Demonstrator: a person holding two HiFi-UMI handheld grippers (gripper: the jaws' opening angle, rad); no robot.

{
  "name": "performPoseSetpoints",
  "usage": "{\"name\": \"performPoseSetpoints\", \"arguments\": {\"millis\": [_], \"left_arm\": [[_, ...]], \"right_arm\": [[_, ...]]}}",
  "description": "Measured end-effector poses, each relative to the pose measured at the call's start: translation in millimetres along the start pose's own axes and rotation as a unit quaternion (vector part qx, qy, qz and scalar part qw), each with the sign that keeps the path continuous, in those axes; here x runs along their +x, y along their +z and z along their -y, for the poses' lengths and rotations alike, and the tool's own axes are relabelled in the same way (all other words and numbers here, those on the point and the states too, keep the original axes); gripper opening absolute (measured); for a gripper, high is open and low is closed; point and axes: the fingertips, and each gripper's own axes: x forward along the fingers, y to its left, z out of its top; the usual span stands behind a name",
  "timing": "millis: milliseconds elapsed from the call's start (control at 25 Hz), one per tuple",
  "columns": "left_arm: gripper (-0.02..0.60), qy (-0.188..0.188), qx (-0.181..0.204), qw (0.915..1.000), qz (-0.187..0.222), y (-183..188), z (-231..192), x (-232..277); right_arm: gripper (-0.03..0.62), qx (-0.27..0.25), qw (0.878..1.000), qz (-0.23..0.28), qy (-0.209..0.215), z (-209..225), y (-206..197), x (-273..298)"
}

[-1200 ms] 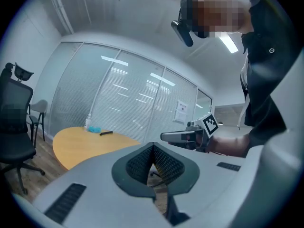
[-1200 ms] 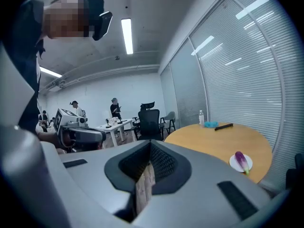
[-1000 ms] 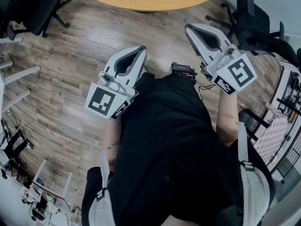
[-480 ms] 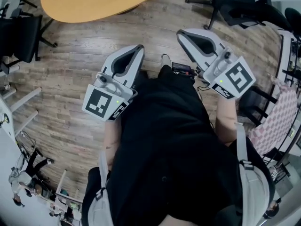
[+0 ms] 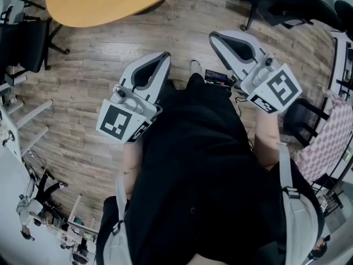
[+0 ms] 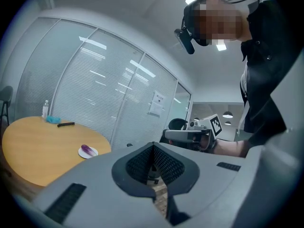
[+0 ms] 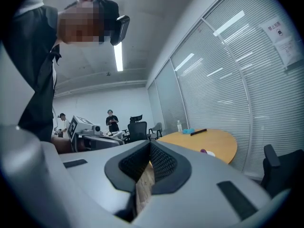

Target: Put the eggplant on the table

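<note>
My left gripper and right gripper both have their jaws pressed together with nothing between them; through each slit I see only the wooden floor. I hold both about level in front of my body, well apart from the table. The eggplant lies on a small white plate near the table's rounded edge, apart from the bottle at the far edge. It looks small and light, and I expect smooth, glossy, rounded skin that could squirt out of a pinch near either end. I would spread one gripper's jaws, then close them across the thick middle with gentle pressure. The plate looks light too, so it may slide as I lift.
</note>
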Motion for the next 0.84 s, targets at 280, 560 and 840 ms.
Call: {"name": "performPoseSetpoints", "arguments": {"millis": [280,560,840], "left_arm": [[0.011,0.007,0.001,0.9999,-0.01,-6,1,-10],[0.011,0.012,-0.002,0.9999,-0.003,-5,-3,-14],[0.011,0.012,-0.002,0.9999,0.0,-2,-10,-23]], "right_arm": [[0.017,0.003,1.0,0.003,0.005,-8,0,2],[0.017,0.002,1.0,0.007,0.003,-9,3,4],[0.017,-0.003,1.0,0.004,0.006,-19,7,16]]}}
